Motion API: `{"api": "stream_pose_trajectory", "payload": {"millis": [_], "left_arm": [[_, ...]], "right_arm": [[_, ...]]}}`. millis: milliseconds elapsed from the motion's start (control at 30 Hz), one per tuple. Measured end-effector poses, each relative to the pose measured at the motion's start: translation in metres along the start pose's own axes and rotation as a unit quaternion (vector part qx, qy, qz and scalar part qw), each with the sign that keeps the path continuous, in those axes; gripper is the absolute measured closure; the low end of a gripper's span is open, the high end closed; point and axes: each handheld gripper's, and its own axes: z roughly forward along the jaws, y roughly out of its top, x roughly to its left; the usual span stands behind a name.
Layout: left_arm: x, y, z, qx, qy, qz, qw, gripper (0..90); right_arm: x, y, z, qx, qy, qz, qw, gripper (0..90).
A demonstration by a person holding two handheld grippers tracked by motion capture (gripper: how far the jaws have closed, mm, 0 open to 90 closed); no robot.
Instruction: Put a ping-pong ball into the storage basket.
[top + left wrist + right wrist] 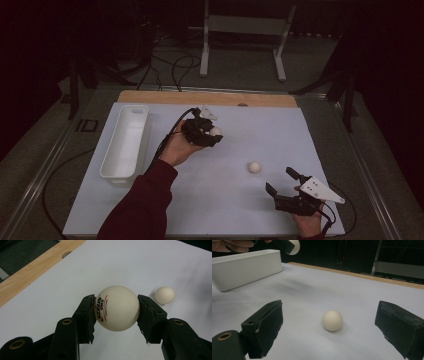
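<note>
The left gripper pinches a table-tennis ball between its pads and could squeeze it out, while the right gripper, jaws wide and empty, might nudge the loose ball lying ahead between them away.

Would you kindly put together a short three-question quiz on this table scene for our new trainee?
1. True or false: the left gripper is shut on a ball.
2. Where does the loose ball lie relative to the right gripper?
A. In the white bin
B. On the white sheet ahead of its open jaws
C. Clamped between its pads
3. Fill in: the white bin stands along the ____ side of the sheet in the high view.

Key
1. True: the held ball sits between both pads.
2. B: the right gripper view shows it resting on the sheet, apart from both pads.
3. Left.
</note>
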Motion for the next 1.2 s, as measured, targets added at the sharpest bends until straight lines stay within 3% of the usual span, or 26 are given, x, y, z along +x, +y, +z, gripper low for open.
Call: {"api": "stream_pose_trajectory", "payload": {"millis": [1200], "left_arm": [[0.008, -0.006, -0.015, -0.011, -0.003, -0.005, 0.9999, 51.2]], "right_arm": [[0.0, 0.0, 0.0, 0.0, -0.002, 0.001, 1.0, 7.4]]}}
